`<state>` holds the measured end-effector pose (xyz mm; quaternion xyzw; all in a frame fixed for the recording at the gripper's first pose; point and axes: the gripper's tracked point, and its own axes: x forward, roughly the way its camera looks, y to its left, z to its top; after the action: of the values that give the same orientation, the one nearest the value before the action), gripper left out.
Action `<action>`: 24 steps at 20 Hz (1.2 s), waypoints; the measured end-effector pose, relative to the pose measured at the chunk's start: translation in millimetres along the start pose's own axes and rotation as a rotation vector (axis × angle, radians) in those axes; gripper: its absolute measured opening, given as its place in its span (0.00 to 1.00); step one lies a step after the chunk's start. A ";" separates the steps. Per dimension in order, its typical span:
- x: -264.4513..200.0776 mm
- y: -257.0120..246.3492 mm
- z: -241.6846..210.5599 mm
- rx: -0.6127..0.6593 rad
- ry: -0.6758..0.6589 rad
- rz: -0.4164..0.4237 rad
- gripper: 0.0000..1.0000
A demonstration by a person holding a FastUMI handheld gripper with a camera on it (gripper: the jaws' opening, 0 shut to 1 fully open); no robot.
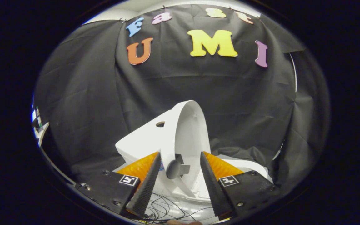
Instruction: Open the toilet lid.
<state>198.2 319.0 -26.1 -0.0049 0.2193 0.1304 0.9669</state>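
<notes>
A small white toilet stands against the black cloth wall. Its lid (188, 131) is raised nearly upright and leans back toward the tank (139, 140), which has a round hole on top. A grey hinge piece (175, 169) shows at the lid's foot. My gripper (180, 153) is open, its fingers standing either side of the lid's lower part; the left fingertip lies close to the lid's rim, and I see no squeeze on it. The seat and bowl rim (255, 167) peek out past the right finger.
Thin black wires (167, 212) lie looped on the white base just below the fingers. Black cloth drapes behind and on both sides of the toilet. Some equipment (37, 125) shows past the cloth's left edge.
</notes>
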 end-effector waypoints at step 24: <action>-204.5 -175.0 1.7 -0.169 -0.288 -0.313 0.83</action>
<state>65.5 98.9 54.1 -0.1011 0.0637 -0.0040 0.9928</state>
